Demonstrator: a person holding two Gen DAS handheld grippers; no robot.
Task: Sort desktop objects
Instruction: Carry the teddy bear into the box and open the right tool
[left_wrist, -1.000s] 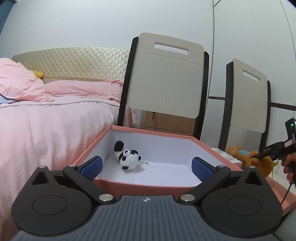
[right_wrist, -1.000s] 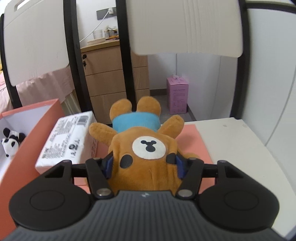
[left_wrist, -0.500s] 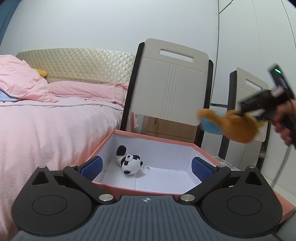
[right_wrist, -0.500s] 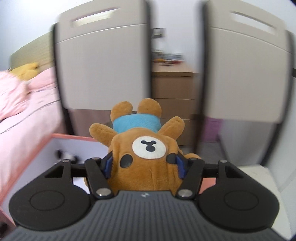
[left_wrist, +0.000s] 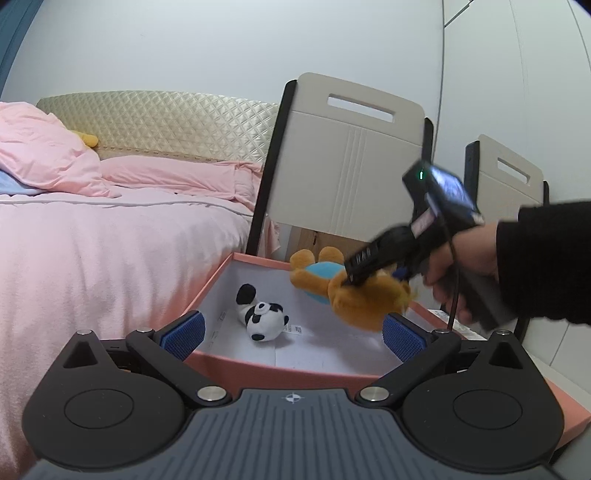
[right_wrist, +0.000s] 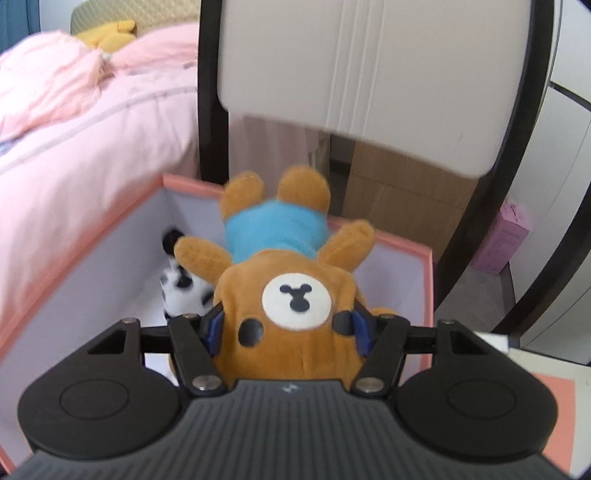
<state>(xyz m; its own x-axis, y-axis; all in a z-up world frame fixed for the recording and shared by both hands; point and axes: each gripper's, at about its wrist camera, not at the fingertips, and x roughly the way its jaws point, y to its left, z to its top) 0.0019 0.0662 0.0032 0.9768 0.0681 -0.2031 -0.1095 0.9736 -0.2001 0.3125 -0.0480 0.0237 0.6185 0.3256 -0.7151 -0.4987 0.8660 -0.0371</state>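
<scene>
Pink bedding (left_wrist: 110, 236) and chairs (left_wrist: 351, 166) back an open box (left_wrist: 280, 365). Right gripper (right_wrist: 290, 328) clamps a bear (right_wrist: 291, 295) over it, above a panda (left_wrist: 262, 314) inside. Left gripper (left_wrist: 293, 334) spreads wide, empty, at the box's near wall.

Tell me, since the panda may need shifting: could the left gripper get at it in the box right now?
Probably yes: the left gripper is open at the pink box, facing the panda; the bear hangs right of that path.

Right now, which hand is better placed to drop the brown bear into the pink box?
Right. Its tongs already clamp the brown bear over the pink box; the left tongs are empty, open at the near rim.
</scene>
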